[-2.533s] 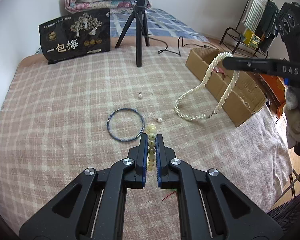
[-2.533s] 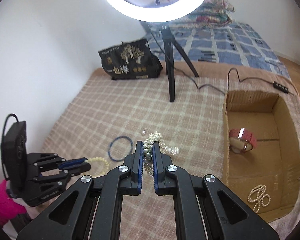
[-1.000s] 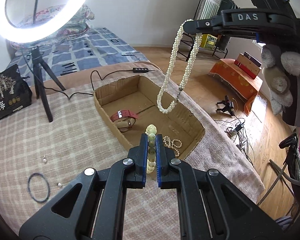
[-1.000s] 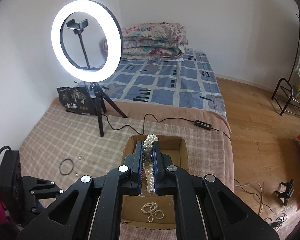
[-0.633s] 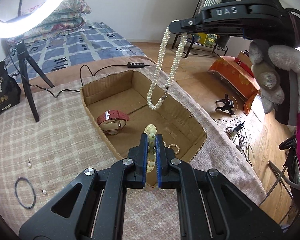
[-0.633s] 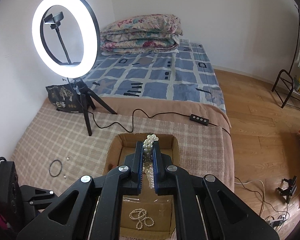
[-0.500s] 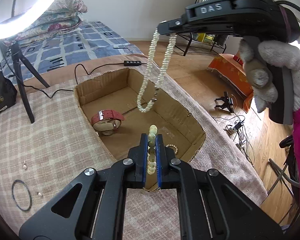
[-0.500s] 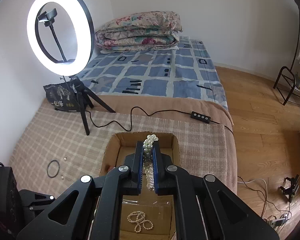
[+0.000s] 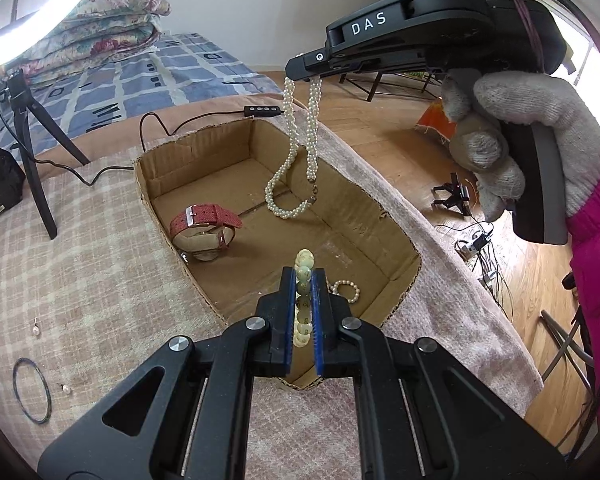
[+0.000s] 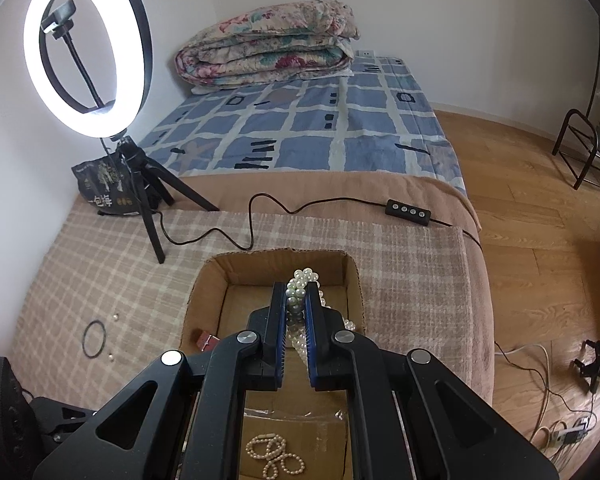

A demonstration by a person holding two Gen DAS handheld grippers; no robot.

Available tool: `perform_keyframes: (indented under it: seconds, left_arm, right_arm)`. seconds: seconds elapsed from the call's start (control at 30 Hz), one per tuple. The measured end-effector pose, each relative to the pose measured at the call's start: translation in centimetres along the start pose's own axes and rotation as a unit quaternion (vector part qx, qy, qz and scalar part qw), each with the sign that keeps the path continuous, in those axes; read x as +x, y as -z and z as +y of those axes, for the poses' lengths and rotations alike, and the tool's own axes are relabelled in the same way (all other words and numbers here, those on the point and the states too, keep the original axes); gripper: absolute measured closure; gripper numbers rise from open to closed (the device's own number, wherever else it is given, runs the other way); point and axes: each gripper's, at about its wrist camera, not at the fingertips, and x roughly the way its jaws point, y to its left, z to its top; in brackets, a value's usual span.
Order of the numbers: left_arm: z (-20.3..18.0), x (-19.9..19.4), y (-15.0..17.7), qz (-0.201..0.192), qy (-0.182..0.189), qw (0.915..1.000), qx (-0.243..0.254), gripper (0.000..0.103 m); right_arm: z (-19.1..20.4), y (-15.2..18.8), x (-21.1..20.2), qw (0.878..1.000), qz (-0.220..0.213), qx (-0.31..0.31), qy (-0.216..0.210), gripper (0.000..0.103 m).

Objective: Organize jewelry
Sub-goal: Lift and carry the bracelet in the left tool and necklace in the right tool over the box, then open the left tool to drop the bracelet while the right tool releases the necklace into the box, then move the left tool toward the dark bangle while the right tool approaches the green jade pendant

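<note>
My left gripper (image 9: 303, 274) is shut on a cream bead bracelet (image 9: 304, 264), held over the near part of the open cardboard box (image 9: 400, 236). Above the box's far half, my right gripper (image 9: 305, 65) is shut on a white pearl necklace (image 9: 296, 160) whose loop hangs down to the box floor. In the right wrist view the same gripper (image 10: 297, 294) pinches the pearl necklace (image 10: 303, 278) over the box (image 10: 208, 276). A red-strap watch (image 9: 204, 224) and a small pearl bracelet (image 9: 346, 290) lie inside the box.
On the checked cloth to the left lie a dark bangle (image 9: 30, 390) and two loose pearls (image 9: 36, 330). A ring light on a tripod (image 10: 88, 48), its cable and switch (image 10: 408, 212), and a black bag (image 10: 104, 184) stand behind the box. Bed edge and wood floor lie right.
Both grippers swung from the cloth over to the box and sank. The hanging necklace came down until its lower loop reached the box floor. The bead bracelet moved over the box's near part.
</note>
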Motion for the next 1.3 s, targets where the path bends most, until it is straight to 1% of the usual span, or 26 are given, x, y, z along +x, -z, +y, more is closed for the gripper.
perform_keyframes:
  seconds: [0.17,0.23,0.27,0.3,0.33,0.37,0.4,0.43,0.47,0.5,0.53,0.8,0.93,1.03,1.3]
  left_arm:
    - [0.3,0.0,0.0,0.000,0.010,0.9999,-0.002,0.098]
    - [0.3,-0.1,0.0,0.001,0.010,0.9999,-0.001,0.098]
    - [0.2,-0.1,0.1,0.004,0.011,0.9999,-0.001,0.096]
    - [0.2,-0.1,0.0,0.006,0.013,0.9999,-0.001,0.088]
    - [0.2,-0.2,0.0,0.005,0.013,0.9999,-0.002,0.074]
    - [0.3,-0.3,0.1,0.001,0.011,0.9999,-0.002,0.067]
    - [0.3,-0.5,0.1,-0.003,0.010,0.9999,-0.003,0.057]
    - [0.2,-0.7,0.2,-0.006,0.009,0.9999,-0.003,0.056]
    - [0.2,-0.8,0.2,-0.006,0.008,0.9999,-0.003,0.056]
    - [0.2,-0.9,0.2,-0.006,0.008,0.9999,-0.004,0.056]
    - [0.3,-1.1,0.2,-0.007,0.007,0.9999,-0.004,0.056]
    - [0.7,-2.9,0.8,-0.014,-0.005,0.9999,-0.001,0.056]
    - [1.6,-4.2,1.3,-0.017,-0.014,0.9998,-0.004,0.056]
    - [2.6,-5.5,1.8,-0.020,-0.023,0.9995,-0.005,0.056]
    - [6.9,-9.8,3.9,-0.025,-0.060,0.9978,-0.014,0.056]
  right_arm:
    - [0.0,0.0,0.3,1.000,0.000,0.003,0.002,0.094]
    - [0.2,-0.1,0.1,1.000,-0.003,0.004,0.004,0.084]
    - [0.3,-0.2,0.0,1.000,-0.005,0.004,0.007,0.067]
    - [0.4,-0.2,-0.1,1.000,-0.007,0.003,0.010,0.049]
    - [0.5,-0.2,-0.3,1.000,-0.012,0.001,0.014,0.045]
    - [0.7,-0.2,-0.5,1.000,-0.016,-0.001,0.016,0.044]
    - [0.9,-0.3,-0.6,1.000,-0.017,-0.002,0.018,0.043]
    - [1.0,-0.3,-0.7,1.000,-0.016,-0.002,0.021,0.041]
    - [1.1,-0.4,-0.7,1.000,-0.014,-0.002,0.028,0.036]
    - [1.2,-0.4,-0.8,0.999,-0.013,-0.002,0.036,0.034]
    - [1.3,-0.4,-0.9,0.999,-0.015,-0.003,0.041,0.034]
    - [2.8,0.0,-1.9,0.999,-0.020,-0.003,0.040,0.034]
    - [4.1,0.4,-2.5,0.999,-0.021,-0.008,0.038,0.034]
    - [5.2,0.8,-3.2,0.999,-0.025,-0.010,0.042,0.034]
    - [7.9,2.5,-5.3,0.999,-0.045,0.001,0.023,0.034]
